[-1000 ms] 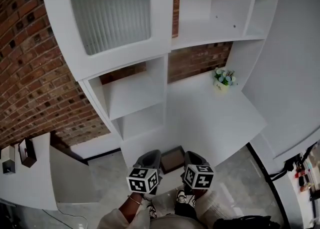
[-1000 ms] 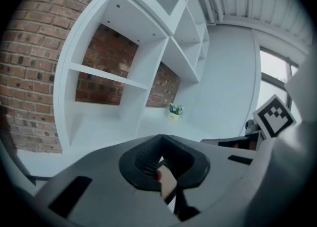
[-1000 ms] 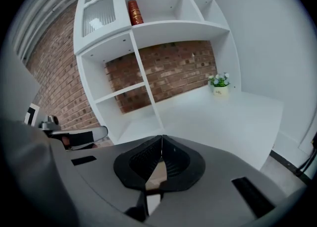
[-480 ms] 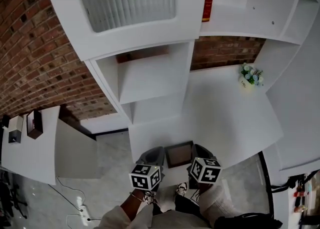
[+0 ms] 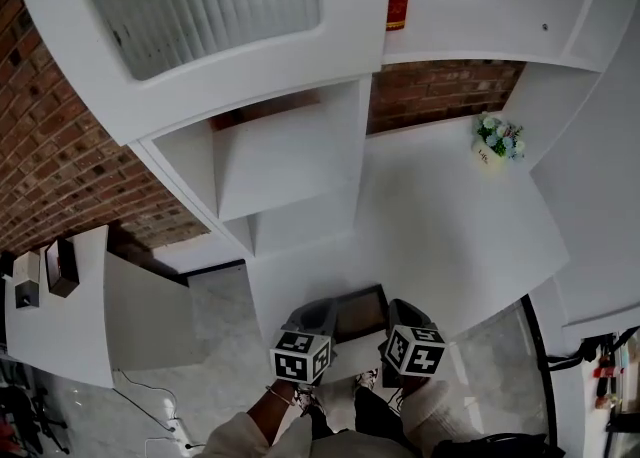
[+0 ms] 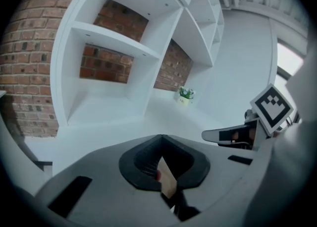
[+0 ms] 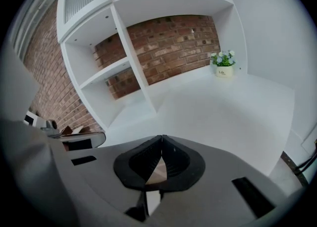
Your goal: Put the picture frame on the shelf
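Over the desk (image 5: 450, 236), your left gripper (image 5: 322, 312) and right gripper (image 5: 396, 310) are clamping the picture frame (image 5: 361, 310). Only the gripper views are showing its pinched edges.

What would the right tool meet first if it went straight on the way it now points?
Likely the bare white counter; the flower pot sits off to the right.

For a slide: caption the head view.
Left gripper and right gripper hold a picture frame at the white shelf.
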A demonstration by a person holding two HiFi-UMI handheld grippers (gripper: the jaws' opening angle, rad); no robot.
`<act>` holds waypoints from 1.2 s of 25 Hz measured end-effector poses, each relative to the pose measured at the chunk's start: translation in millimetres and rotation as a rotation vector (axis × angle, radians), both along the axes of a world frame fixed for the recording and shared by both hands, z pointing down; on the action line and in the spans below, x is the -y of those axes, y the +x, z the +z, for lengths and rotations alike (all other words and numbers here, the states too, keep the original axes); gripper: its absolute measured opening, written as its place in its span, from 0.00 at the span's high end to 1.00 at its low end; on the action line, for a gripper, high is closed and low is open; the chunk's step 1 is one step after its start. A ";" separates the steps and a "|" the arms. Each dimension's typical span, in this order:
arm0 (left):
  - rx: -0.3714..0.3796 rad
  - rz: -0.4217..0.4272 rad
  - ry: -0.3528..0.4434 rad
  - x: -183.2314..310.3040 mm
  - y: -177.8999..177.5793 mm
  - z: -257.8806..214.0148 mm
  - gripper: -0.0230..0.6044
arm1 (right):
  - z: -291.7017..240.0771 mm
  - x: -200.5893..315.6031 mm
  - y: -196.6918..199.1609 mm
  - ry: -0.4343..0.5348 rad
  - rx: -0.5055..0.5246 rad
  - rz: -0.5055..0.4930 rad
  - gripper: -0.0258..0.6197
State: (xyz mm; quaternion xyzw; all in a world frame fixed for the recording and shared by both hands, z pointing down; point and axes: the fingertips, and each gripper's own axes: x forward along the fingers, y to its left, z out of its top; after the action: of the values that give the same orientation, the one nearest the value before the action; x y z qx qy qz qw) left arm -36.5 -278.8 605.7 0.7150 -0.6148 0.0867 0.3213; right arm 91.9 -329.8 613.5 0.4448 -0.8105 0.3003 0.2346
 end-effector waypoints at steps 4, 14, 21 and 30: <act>0.037 0.040 -0.060 9.4 2.3 16.2 0.95 | 8.9 3.0 10.0 -0.021 -0.006 0.029 0.92; 0.120 0.277 -0.099 24.9 20.7 36.0 0.81 | 34.9 2.5 26.7 -0.077 -0.026 0.086 0.92; 0.181 0.433 -0.136 24.5 29.2 53.8 0.72 | 47.3 3.0 26.1 -0.094 -0.027 0.102 0.92; 0.251 0.579 -0.179 27.9 29.9 72.6 0.69 | 56.2 1.6 34.0 -0.114 -0.042 0.124 0.92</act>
State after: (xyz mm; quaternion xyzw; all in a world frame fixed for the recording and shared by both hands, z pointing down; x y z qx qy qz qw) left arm -6.6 -306.7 678.3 0.8127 -0.4109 0.3156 0.2665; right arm 125.9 -331.5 669.8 0.4861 -0.7579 0.3507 0.2575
